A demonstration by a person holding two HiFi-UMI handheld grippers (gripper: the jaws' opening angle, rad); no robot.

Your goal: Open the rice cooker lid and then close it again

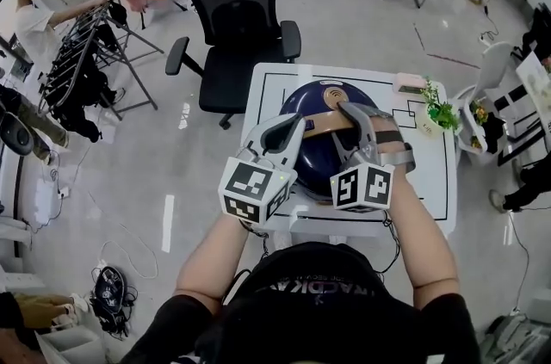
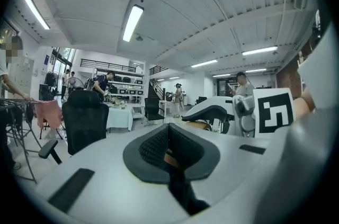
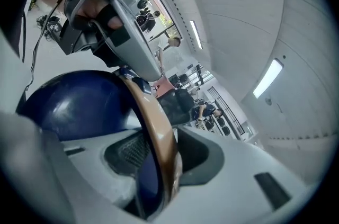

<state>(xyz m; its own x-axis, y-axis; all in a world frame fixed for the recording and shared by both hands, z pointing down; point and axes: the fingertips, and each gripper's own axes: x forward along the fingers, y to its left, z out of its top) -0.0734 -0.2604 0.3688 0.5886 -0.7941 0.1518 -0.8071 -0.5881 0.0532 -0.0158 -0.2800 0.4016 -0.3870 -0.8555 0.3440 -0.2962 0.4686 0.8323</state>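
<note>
Our left gripper [image 2: 169, 139] has its jaws pressed together at the left end of the tan handle [image 1: 320, 126], while our right gripper [image 3: 159, 160] stands with jaws apart, the handle running loose between them. Just below both grippers, the lid [image 1: 301, 100] of the rice cooker [image 1: 314, 160] on the bench [image 1: 269, 95] sits shut, so we judge it either not yet opened or already closed again.

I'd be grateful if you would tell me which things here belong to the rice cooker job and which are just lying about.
Part of the job:
- rice cooker
- tan handle
- left gripper
- right gripper

Just lying about:
- potted plant
- small pale box
- office chair
- clothes rack
</note>
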